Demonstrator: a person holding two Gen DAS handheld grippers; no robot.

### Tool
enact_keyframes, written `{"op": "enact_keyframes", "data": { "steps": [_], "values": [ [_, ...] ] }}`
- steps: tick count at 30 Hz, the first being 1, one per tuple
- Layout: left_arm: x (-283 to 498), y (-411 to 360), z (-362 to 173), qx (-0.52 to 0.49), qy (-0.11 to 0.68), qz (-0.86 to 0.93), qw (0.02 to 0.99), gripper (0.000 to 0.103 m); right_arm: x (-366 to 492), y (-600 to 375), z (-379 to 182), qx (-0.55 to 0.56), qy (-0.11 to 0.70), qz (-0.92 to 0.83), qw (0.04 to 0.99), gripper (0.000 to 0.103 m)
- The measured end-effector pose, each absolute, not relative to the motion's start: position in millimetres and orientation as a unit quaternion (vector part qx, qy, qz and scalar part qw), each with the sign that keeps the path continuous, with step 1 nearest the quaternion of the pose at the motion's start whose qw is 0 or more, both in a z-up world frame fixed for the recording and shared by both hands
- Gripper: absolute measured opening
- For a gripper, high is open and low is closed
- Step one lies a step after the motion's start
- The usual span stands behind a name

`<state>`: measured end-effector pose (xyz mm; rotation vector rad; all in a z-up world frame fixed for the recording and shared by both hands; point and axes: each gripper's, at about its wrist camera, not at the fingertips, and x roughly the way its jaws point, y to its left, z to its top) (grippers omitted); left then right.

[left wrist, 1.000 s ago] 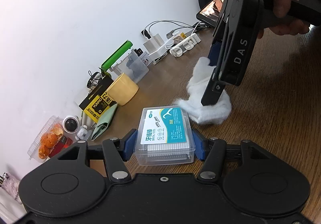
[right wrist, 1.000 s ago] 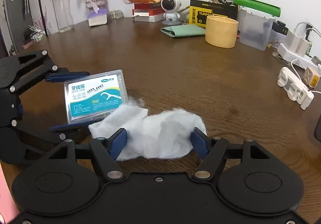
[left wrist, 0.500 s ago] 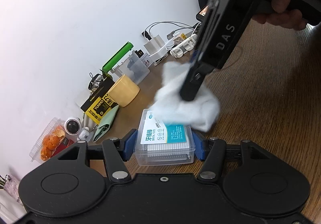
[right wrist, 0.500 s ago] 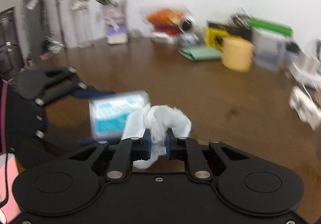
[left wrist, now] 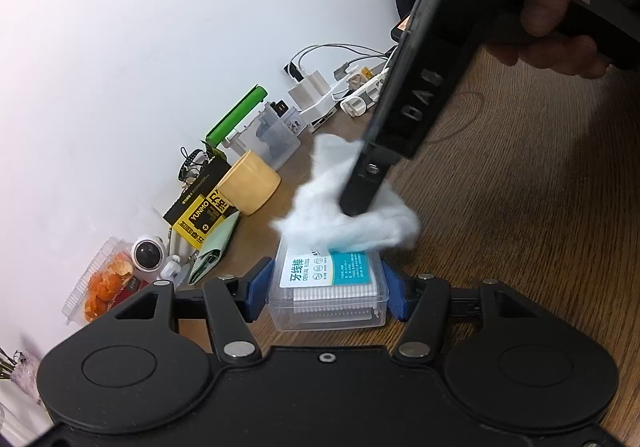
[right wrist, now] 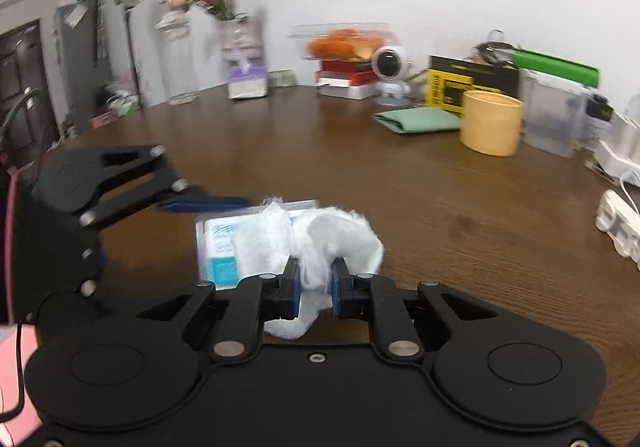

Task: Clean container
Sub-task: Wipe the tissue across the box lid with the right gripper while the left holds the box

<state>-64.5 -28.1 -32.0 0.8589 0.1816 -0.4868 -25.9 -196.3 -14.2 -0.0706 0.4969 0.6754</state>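
The left gripper [left wrist: 326, 289] clamps a clear dental floss container [left wrist: 328, 287] by its two short sides, blue pads pressed flat against the plastic, holding it just above the wooden tabletop [left wrist: 520, 227], well in from the cluttered far edge. The right gripper [right wrist: 314, 289] has its jaws nearly together, pinching a white cotton wad [right wrist: 320, 243]. The wad lies over the far end of the container's labelled lid.

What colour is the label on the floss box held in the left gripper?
White and teal, on the clear floss box; the left wrist view shows it best.
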Motion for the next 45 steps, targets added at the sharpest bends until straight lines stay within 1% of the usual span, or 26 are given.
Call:
{"op": "enact_keyframes", "data": {
  "steps": [3,9,15,17,20,24,29,35,45],
  "values": [
    [-65,-28,-32,0.412,0.087,-0.233,0.877,0.056,-34,-193,-14,-0.026,0.223,0.368,0.902,0.016],
    [-64,-28,-32,0.411,0.089,-0.231,0.878,0.056,-45,-185,-19,-0.071,0.2,0.38,0.9,0.015],
    [-67,-29,-33,0.416,0.081,-0.227,0.877,0.056,-46,-190,-21,-0.045,0.211,0.355,0.909,0.016],
    [-67,-30,-33,0.417,0.081,-0.227,0.877,0.056,-47,-190,-22,-0.041,0.203,0.349,0.914,0.016],
    [-68,-30,-33,0.416,0.08,-0.23,0.876,0.056,-50,-195,-20,-0.029,0.182,0.345,0.92,0.021],
    [-69,-31,-33,0.418,0.077,-0.233,0.875,0.056,-47,-195,-20,-0.028,0.186,0.347,0.919,0.02],
    [-69,-31,-33,0.417,0.077,-0.234,0.875,0.056,-47,-186,-21,-0.056,0.195,0.337,0.919,0.019],
    [-68,-31,-33,0.416,0.079,-0.234,0.875,0.056,-46,-186,-21,-0.051,0.199,0.335,0.919,0.021],
    [-68,-32,-34,0.417,0.078,-0.231,0.875,0.056,-48,-187,-22,-0.049,0.203,0.335,0.919,0.021]
  ]
}}
